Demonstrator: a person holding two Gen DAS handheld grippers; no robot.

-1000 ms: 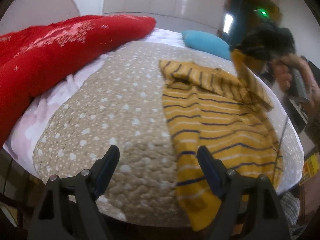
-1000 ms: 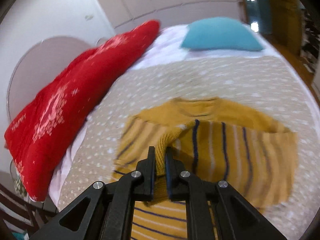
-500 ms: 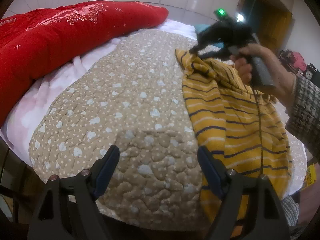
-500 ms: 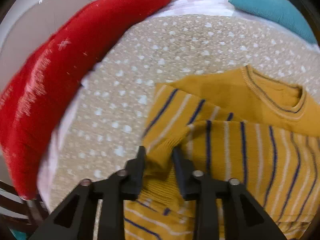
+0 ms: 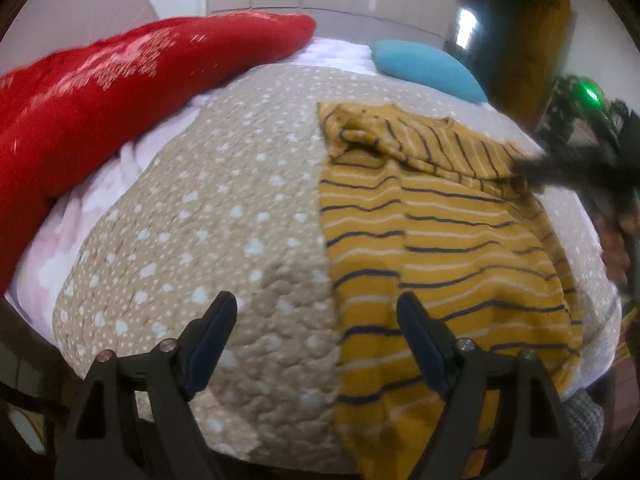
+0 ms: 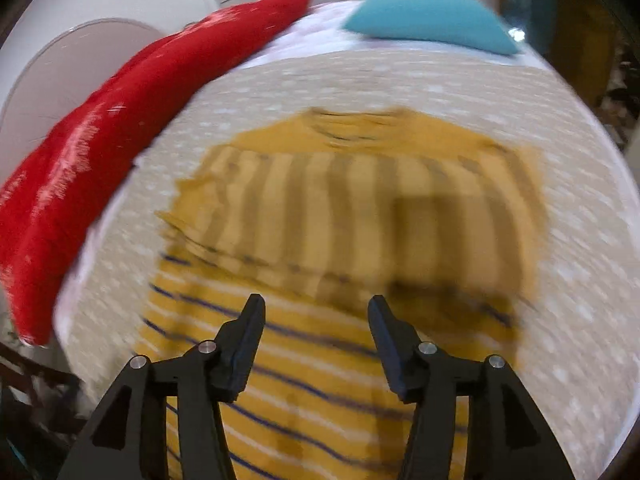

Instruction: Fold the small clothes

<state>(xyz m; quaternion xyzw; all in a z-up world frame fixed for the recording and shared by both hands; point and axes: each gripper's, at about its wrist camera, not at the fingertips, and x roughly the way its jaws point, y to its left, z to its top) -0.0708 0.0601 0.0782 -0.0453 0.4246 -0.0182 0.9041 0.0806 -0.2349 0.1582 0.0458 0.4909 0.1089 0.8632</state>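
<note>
A mustard-yellow sweater (image 5: 432, 240) with navy and white stripes lies flat on the beige dotted quilt (image 5: 224, 216), its sleeve folded across the chest near the collar. My left gripper (image 5: 316, 320) hovers open over the quilt at the sweater's left hem edge, its jaws still widening, nothing between them. My right gripper (image 6: 316, 312) hangs above the sweater (image 6: 360, 220), just below the folded sleeve; its jaws are opening and hold nothing. In the left wrist view the right gripper (image 5: 532, 172) shows blurred at the sweater's far right shoulder.
A red padded blanket (image 5: 120, 92) is heaped along the left side of the bed. A teal pillow (image 5: 424, 68) lies at the head. White sheet (image 5: 100, 200) shows around the quilt. The bed edge runs close below both grippers.
The right gripper carried the sleeve across the chest, let it go and opened, then drew back toward the right. The sleeve now lies folded over the sweater. The left gripper shifted slightly.
</note>
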